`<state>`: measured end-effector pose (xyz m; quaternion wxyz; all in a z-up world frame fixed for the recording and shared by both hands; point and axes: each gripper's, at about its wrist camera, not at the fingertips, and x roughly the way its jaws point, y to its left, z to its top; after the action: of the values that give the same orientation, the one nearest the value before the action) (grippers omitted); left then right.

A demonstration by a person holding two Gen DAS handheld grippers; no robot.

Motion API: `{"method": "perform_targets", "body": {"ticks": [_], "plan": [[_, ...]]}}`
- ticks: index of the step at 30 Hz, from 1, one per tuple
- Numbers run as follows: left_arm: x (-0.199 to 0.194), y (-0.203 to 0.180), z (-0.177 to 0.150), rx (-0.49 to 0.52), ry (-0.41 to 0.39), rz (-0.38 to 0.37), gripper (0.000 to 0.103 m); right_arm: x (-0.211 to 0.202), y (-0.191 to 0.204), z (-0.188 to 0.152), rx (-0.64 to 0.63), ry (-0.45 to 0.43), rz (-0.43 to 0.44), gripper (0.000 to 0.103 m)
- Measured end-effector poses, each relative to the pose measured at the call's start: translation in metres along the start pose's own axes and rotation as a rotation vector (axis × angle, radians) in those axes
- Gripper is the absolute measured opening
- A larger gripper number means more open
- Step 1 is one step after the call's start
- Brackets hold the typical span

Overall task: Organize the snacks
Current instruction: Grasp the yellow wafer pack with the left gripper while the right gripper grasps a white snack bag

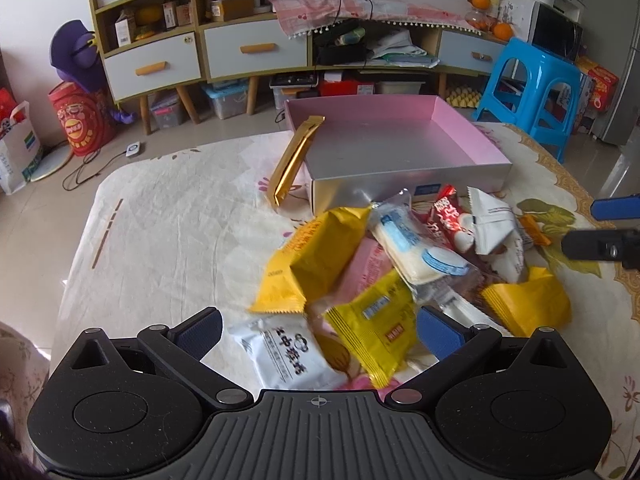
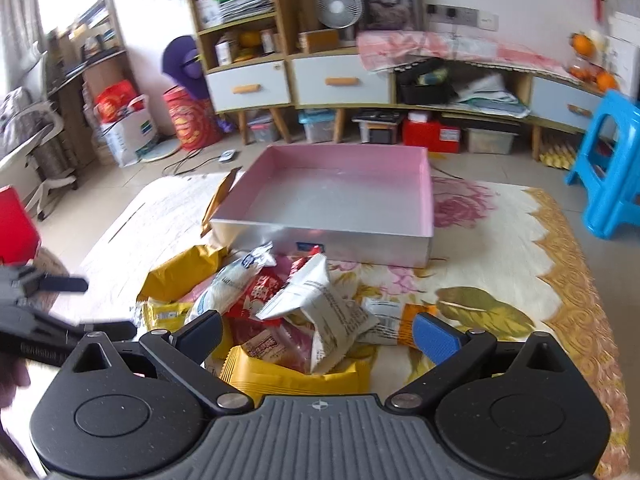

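Pink-lined silver box [image 1: 400, 148]; yellow, white, red snack packets [image 1: 384, 264]; floral cream tablecloth [image 1: 168, 216]; blue-padded black tools [image 1: 318, 330].

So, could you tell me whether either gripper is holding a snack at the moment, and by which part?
Nothing is held. The left gripper and the right gripper are both open above the snack pile, with no packet pinched between the fingers.

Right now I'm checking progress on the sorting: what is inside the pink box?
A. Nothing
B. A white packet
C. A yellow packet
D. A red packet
A: the box shows only its bare floor in both views, the gold packet merely leans on its outer wall, and the snack pile lies on the cloth in front of it.
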<state>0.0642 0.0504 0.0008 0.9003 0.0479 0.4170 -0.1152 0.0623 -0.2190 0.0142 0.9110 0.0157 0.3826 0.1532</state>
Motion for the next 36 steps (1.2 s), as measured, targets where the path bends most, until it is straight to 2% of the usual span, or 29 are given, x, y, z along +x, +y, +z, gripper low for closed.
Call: {"method": "perform_targets", "body": {"ticks": [8, 16, 20, 26, 33, 36], "plan": [[0.026, 0.016, 0.008, -0.004, -0.038, -0.089, 0.103, 0.024, 0.009, -0.005, -0.139, 0.009, 0.042, 0.089], [0.059, 0.030, 0.010, -0.044, -0.035, -0.175, 0.103, 0.047, 0.000, -0.007, -0.175, 0.023, 0.067, 0.089], [0.070, 0.029, 0.011, -0.039, -0.032, -0.192, 0.102, 0.056, -0.002, -0.008, -0.188, 0.038, 0.088, 0.086], [0.080, 0.037, 0.014, -0.093, -0.035, -0.222, 0.101, 0.067, -0.003, -0.011, -0.215, 0.055, 0.060, 0.078], [0.085, 0.044, 0.012, -0.151, -0.019, -0.243, 0.092, 0.071, -0.010, -0.010, -0.178, 0.029, 0.059, 0.072], [0.086, 0.046, 0.012, -0.164, -0.019, -0.231, 0.085, 0.075, -0.008, -0.011, -0.181, 0.028, 0.055, 0.068]]}}
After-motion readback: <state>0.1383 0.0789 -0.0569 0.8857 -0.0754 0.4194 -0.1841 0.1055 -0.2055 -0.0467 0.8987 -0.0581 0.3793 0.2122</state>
